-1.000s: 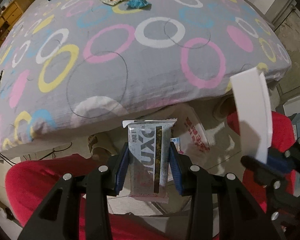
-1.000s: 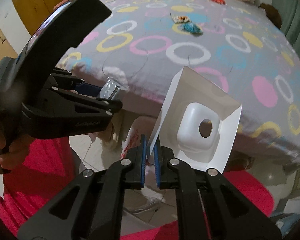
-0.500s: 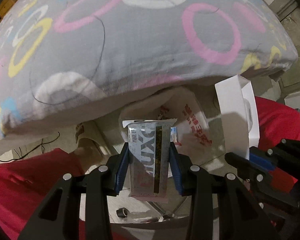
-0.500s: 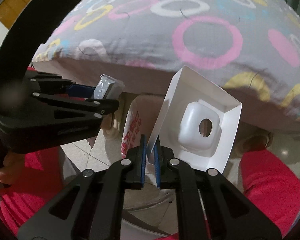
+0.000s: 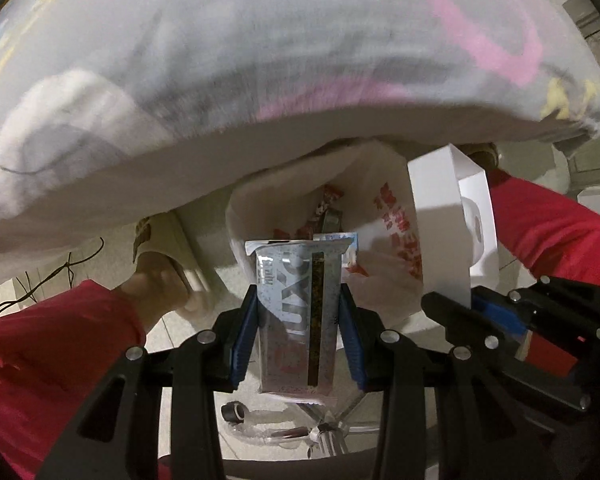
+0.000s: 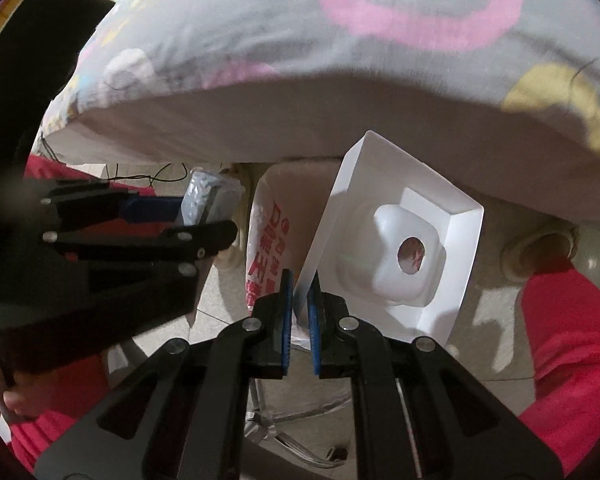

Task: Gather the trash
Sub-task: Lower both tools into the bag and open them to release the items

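My left gripper (image 5: 298, 316) is shut on a silver snack wrapper (image 5: 296, 304) and holds it just above the open mouth of a white plastic bag with red print (image 5: 384, 216). Several wrappers lie inside the bag. My right gripper (image 6: 300, 304) is shut on the edge of a white box with a moulded insert (image 6: 396, 248), held beside the bag (image 6: 268, 248). The box shows at the right of the left wrist view (image 5: 456, 216). The left gripper and its wrapper (image 6: 208, 200) show at the left of the right wrist view.
The bed edge with its grey sheet of coloured rings (image 5: 260, 60) hangs over the bag. The person's red-trousered legs (image 5: 52, 344) flank the bag on both sides. A chair base and tiled floor (image 5: 324, 432) lie below. Cables (image 5: 40, 280) run under the bed at left.
Both grippers have dropped from above the bed down toward the bag below its edge. The bag mouth now fills the middle. Both grips are unchanged.
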Motion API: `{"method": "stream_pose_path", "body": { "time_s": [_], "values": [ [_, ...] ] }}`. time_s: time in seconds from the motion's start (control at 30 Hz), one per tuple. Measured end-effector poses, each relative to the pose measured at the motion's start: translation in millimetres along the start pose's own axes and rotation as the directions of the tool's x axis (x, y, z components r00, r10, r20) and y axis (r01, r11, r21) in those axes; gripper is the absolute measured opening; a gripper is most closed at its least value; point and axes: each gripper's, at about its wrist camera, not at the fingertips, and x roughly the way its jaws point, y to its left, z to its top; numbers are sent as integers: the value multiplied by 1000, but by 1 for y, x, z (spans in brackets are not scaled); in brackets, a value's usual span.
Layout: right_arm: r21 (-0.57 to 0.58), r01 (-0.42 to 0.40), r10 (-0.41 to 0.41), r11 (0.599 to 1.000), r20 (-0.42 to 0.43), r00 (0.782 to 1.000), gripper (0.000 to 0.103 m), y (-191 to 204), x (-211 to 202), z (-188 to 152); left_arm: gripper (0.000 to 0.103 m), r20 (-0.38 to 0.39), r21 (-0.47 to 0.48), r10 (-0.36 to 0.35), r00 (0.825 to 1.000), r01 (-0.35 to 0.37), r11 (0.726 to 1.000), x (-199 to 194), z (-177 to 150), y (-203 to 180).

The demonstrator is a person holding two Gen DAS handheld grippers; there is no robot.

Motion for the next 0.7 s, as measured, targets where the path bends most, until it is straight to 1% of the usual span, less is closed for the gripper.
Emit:
{"method": "stream_pose_path", "body": {
  "time_s": [0.1, 0.23, 0.37, 0.47, 0.53, 0.7],
  "values": [
    [34, -5, 5, 999, -10, 1000, 8, -3, 11, 3, 38, -18, -3, 16, 1000, -17, 1000, 12, 0, -2],
    [84, -12, 14, 996, -23, 1000, 8, -13, 22, 3, 38, -47, -31, -12, 999, 10, 999, 27, -2, -1],
    [130, -12, 17, 991, -39, 999, 8, -21, 33, 5, 38, -59, -57, -10, 998, 6, 998, 41, 1, 1],
    [154, -13, 19, 988, -32, 999, 8, -26, 42, 15, 38, -64, -84, -6, 998, 1, 996, 48, 1, 1],
    [165, -14, 20, 986, -30, 999, 8, -35, 47, 21, 38, -70, -85, -6, 998, 0, 996, 53, 1, -1],
    [222, -33, 46, 975, -55, 997, 8, -49, 66, 28, 38, -78, -93, -6, 997, -1, 996, 60, 2, -3]
  ]
}}
